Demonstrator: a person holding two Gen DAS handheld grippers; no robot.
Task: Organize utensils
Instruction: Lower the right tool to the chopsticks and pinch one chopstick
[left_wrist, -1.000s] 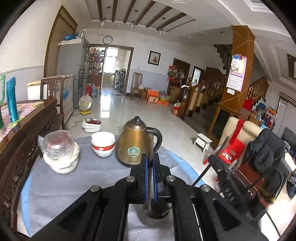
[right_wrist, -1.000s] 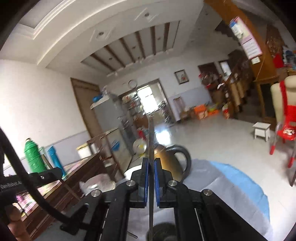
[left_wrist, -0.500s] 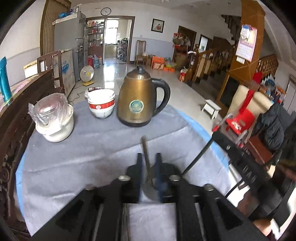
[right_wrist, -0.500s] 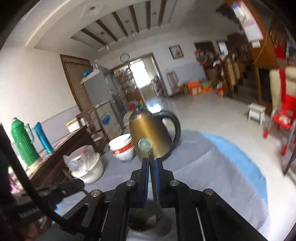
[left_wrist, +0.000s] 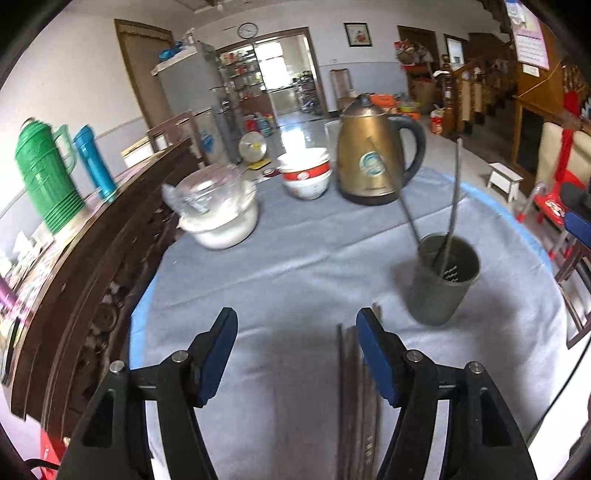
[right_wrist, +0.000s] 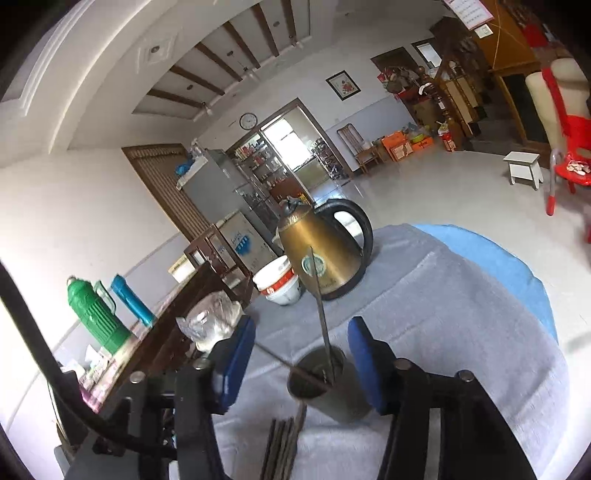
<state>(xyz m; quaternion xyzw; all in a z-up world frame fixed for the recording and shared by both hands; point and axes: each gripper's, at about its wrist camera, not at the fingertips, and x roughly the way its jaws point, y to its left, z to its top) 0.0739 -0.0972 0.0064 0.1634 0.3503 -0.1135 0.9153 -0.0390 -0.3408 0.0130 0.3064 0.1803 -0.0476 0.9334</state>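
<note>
While both tongs (left_wrist: 296, 350) (right_wrist: 301, 360) spread empty, two thin metal utensils (left_wrist: 451, 206) lean in dark cup (left_wrist: 439, 291).

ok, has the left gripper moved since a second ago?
Yes. The left gripper has dropped toward the tablecloth; the kettle now sits higher in view. Jaws just opened, empty.

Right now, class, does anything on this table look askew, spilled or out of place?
Nothing is spilled. Two utensils lean at different angles in the cup rather than standing straight, and more sticks lie loose on the cloth beside it, not yet sorted. The kettle and bowls stand upright.
</note>
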